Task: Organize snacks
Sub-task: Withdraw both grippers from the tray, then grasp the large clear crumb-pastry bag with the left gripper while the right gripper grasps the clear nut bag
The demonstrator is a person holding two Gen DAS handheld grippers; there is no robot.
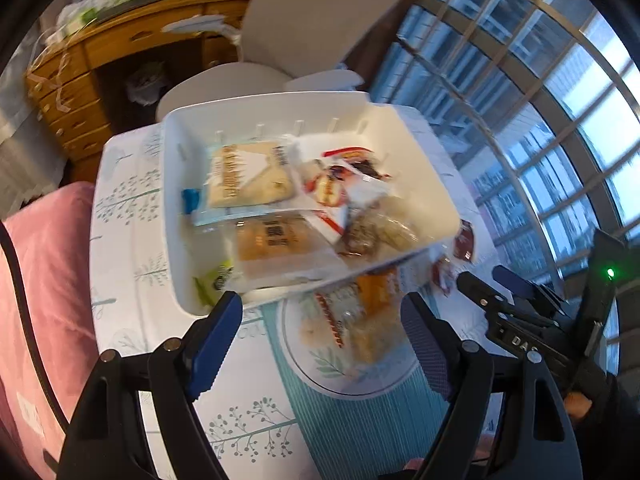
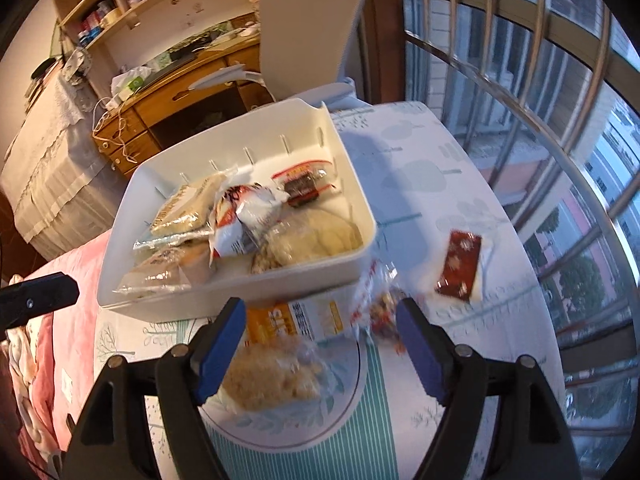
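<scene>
Both grippers hang spread wide over the counter, which wears a pale cloth printed with little trees. Left gripper has its blue-padded fingers apart with nothing between them, poised just before the near rim of the white bin. Right gripper is likewise released, its pads framing a clear bag of pale puffed snack with an orange and white label, which lies on a round placemat striped in teal. That same bag shows in the left view, just below the bin's front edge.

Inside the bin sits a jumble of packets: a flat tan cracker pack toward the back left, a white pouch with red printing in the middle, a small dark packet with red trim near the far wall, and a clear bag of pale biscuits at the front right.

Out on the cloth, right of the bin and well apart from it, lies a dark red sachet. Another crinkly clear wrapper with red flecks lies just beside the bin's near corner, too blurred to read.

Behind the counter stand a grey chair and a wooden desk.
</scene>
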